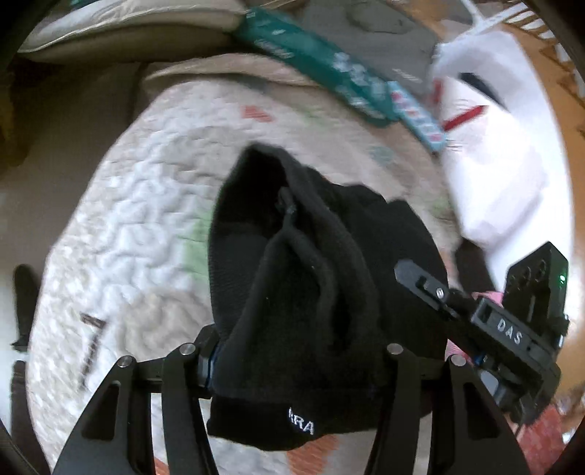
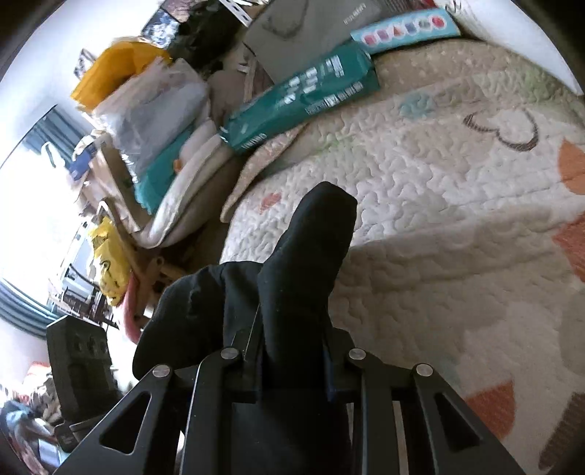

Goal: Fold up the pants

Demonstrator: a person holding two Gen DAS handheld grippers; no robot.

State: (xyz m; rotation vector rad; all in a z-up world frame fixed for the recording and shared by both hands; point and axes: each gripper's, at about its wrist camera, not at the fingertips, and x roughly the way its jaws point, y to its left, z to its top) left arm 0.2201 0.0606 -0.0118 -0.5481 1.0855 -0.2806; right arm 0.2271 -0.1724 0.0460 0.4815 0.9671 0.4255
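The black pants (image 1: pixel 292 263) hang bunched above a quilted bed cover (image 1: pixel 120 219). My left gripper (image 1: pixel 296 369) is shut on the pants at the waistband, which has white lettering and a drawstring. My right gripper (image 2: pixel 289 350) is shut on another part of the pants (image 2: pixel 292 270), with a black fold sticking up past its fingers. The right gripper also shows in the left wrist view (image 1: pixel 420 281), close on the right side of the cloth. Both sets of fingertips are hidden in the fabric.
The quilted cover (image 2: pixel 438 190) with coloured patches spreads below. A teal package (image 2: pixel 299 98) and a grey box (image 2: pixel 314 29) lie at its far edge. A white bag (image 1: pixel 501 146) stands to the right in the left wrist view. Piled bags and clutter (image 2: pixel 146 109) lie beside the bed.
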